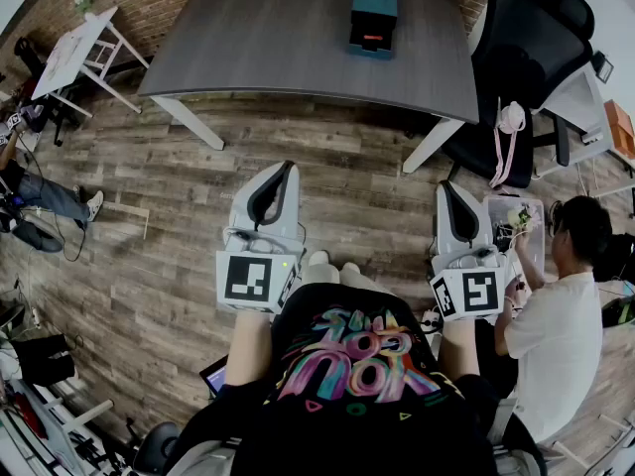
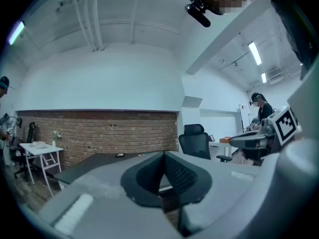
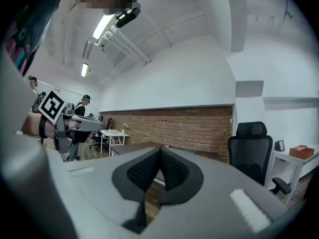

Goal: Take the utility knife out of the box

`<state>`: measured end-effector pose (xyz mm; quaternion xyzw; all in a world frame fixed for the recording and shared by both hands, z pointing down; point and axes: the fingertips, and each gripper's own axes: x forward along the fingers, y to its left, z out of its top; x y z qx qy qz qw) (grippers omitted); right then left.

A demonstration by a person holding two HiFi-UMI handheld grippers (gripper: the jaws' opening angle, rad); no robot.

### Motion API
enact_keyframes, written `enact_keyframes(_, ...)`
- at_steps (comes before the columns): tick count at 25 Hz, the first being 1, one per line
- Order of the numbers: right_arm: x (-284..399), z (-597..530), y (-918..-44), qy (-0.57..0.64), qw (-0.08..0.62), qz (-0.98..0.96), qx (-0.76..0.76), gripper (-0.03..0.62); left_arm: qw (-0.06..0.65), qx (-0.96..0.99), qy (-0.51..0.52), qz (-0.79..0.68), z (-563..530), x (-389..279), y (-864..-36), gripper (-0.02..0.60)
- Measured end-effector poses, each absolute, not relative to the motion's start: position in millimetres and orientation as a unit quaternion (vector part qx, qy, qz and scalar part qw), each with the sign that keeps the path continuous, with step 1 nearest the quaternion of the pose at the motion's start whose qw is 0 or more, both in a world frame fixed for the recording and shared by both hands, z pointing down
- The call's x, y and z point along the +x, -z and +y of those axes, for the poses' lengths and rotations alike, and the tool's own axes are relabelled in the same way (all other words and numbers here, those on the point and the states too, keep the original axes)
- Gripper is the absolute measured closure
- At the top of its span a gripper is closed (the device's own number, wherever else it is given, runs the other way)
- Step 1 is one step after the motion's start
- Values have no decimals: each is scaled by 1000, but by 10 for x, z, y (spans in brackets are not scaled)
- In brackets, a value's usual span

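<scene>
A teal box (image 1: 374, 13) lies on the far side of the dark grey table (image 1: 278, 38), with a small red patch on its near face. No utility knife shows in any view. My left gripper (image 1: 289, 168) and right gripper (image 1: 443, 184) are held level over the wooden floor, well short of the table's near edge. Both are shut with nothing between the pads. In the left gripper view the closed left gripper (image 2: 163, 156) points toward the table (image 2: 94, 164). The right gripper view shows the right gripper (image 3: 160, 150) closed the same way.
A black office chair (image 1: 527, 48) stands at the table's right end, with a pink strap (image 1: 508, 132) hanging by it. A white folding table (image 1: 77, 48) is at the far left. One person in a white shirt (image 1: 556, 320) stands close on my right; another (image 1: 40, 196) is at the left edge.
</scene>
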<state>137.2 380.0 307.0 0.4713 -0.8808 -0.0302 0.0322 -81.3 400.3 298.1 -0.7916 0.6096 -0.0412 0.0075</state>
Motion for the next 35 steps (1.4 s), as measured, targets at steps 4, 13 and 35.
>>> enact_keyframes(4,1397,3856,-3090,35,34,-879,475,595,5,-791,38,611,4032,-793,-3009,580)
enact_keyframes(13,1372,3889,-3216,30,40,-886,461,595,-10,-787,39,616,4064,-765,-3157,580)
enact_keyframes(35,927,1790,-3306,2,59,-860,506,595,-15,-815,40,578,1744,-1364,-3189,580)
